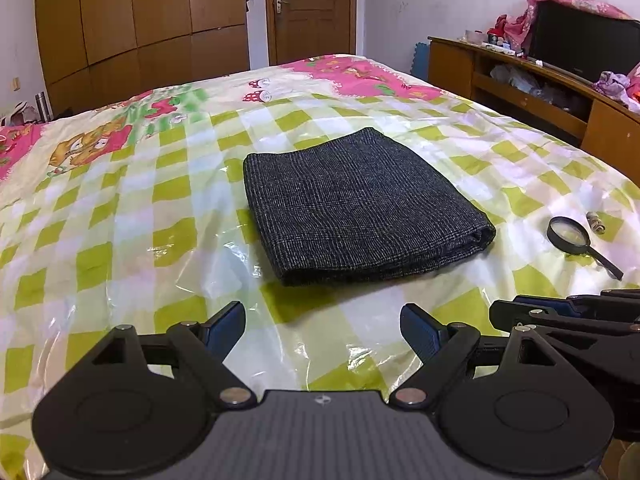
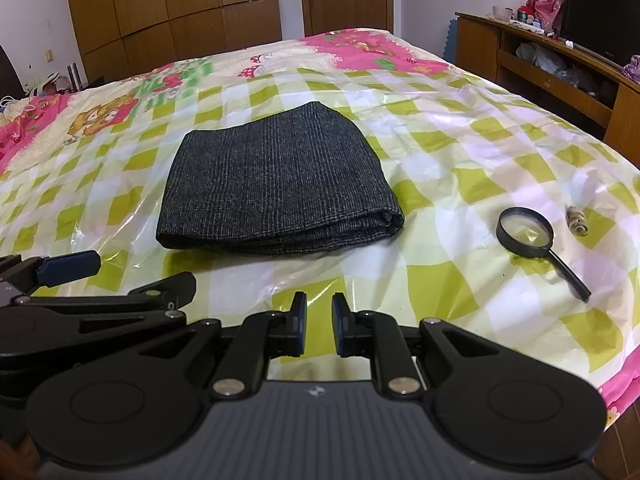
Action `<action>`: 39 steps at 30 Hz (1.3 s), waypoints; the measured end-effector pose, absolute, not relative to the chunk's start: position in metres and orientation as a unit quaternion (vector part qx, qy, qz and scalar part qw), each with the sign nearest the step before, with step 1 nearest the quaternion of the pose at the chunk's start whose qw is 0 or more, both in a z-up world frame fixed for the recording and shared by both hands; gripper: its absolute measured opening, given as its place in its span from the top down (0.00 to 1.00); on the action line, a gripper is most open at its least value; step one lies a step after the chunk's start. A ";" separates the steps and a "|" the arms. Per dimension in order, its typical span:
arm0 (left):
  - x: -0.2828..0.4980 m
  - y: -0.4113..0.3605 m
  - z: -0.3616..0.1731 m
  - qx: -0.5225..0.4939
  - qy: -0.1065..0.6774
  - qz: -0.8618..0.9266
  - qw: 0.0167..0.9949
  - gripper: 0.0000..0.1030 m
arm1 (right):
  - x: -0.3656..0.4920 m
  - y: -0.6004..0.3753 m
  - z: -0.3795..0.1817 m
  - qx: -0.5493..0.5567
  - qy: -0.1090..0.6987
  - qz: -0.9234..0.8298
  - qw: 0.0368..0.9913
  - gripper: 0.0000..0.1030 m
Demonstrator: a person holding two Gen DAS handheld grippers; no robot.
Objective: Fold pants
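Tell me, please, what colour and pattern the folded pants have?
Dark charcoal grey with a fine light check; the pants show best in the right wrist view.

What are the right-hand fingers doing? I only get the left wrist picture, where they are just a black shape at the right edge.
Observer: The right gripper has its fingers almost together, with a narrow gap and nothing between them.
Operator: Do they touch the cloth?
Observer: No. The folded dark grey woven pants lie ahead of them, with bare green-checked bedcover between.
Operator: Anything else I am missing?
Observer: At the bed's near right corner, the cover ends in a pink border.
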State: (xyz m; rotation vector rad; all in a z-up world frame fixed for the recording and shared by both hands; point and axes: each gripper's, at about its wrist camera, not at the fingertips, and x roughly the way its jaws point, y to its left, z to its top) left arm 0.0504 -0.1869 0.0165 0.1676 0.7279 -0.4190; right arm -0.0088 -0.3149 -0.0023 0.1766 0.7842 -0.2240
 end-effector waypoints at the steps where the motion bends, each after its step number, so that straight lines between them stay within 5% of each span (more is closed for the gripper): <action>1: 0.050 -0.187 0.016 0.082 0.353 -0.203 0.910 0.07 | -0.009 -0.315 -0.003 0.086 0.381 -0.109 0.914 0.85; 39: 0.038 -0.198 0.015 0.107 0.349 -0.200 0.909 0.08 | -0.019 -0.323 -0.006 0.084 0.386 -0.116 0.911 0.85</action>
